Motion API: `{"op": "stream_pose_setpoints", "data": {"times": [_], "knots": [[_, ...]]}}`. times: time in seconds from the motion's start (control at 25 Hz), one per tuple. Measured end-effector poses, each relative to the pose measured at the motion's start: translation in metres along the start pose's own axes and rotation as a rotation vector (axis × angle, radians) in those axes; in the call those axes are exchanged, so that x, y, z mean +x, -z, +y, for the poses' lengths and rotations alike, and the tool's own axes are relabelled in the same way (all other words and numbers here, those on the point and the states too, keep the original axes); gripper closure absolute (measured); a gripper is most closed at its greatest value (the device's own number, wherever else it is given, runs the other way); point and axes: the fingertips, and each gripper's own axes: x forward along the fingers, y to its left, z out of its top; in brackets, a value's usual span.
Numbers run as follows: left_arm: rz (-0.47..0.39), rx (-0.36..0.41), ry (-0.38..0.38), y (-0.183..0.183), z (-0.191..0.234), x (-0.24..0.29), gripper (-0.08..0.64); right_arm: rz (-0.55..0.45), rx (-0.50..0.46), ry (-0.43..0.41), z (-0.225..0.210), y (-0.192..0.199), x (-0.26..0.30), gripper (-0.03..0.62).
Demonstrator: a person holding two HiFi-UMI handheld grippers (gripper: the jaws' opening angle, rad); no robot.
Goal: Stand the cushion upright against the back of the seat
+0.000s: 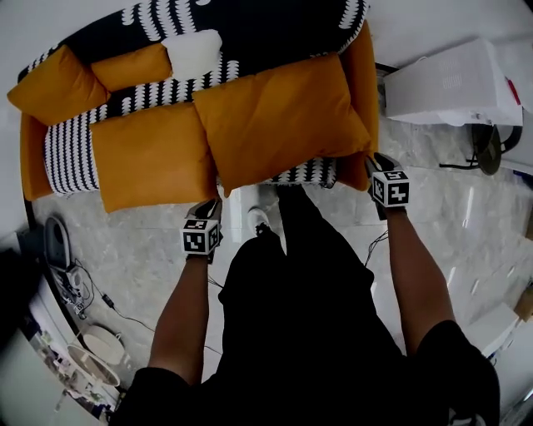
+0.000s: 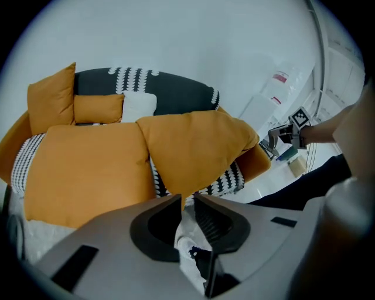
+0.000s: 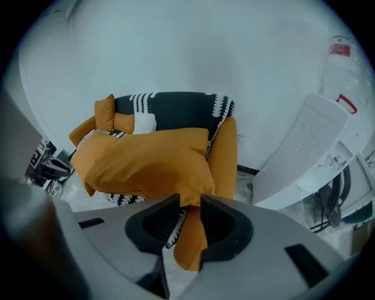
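On the pale stone floor (image 1: 150, 250), the sofa (image 1: 266, 25) carries the cushion (image 1: 279, 121) flat across the seat's front edge, not yet upright; left gripper (image 1: 210, 208) is barely parted and empty, right gripper (image 1: 379, 162) parted wider, astride a cushion corner, ungripped.

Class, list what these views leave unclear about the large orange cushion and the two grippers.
- Head view: the jaws of the left gripper and right gripper are hidden beneath the grippers' own bodies.
- All views: most of the seat is covered by the large cushion.
- Right gripper view: the cushion's corner sits at the jaw tips, and whether they touch is unclear.
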Motion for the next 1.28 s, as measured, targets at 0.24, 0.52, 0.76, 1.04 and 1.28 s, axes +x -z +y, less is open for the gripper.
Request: {"op": "stream_pose_setpoints", "data": {"times": [0.24,0.52,0.76,1.04,1.28], "knots": [[0.071,-0.033,-0.016,0.030,0.003,0.031,0.408,0.090,-0.053,0.009,-0.020,0.008,0.030,0.473],[0.119,-0.005,-0.036,0.038,0.013,0.062,0.367,0.162,-0.056,0.001,-0.031,0.019,0.059,0.430],[0.159,0.016,-0.064,0.044,0.022,0.082,0.365,0.169,-0.121,-0.020,-0.026,0.016,0.068,0.425],[0.208,0.036,-0.094,0.048,0.029,0.096,0.369,0.147,-0.138,-0.097,-0.019,0.012,0.071,0.425],[0.210,0.049,-0.085,0.038,0.025,0.096,0.487,0.159,-0.139,-0.106,-0.022,0.013,0.073,0.420]]}}
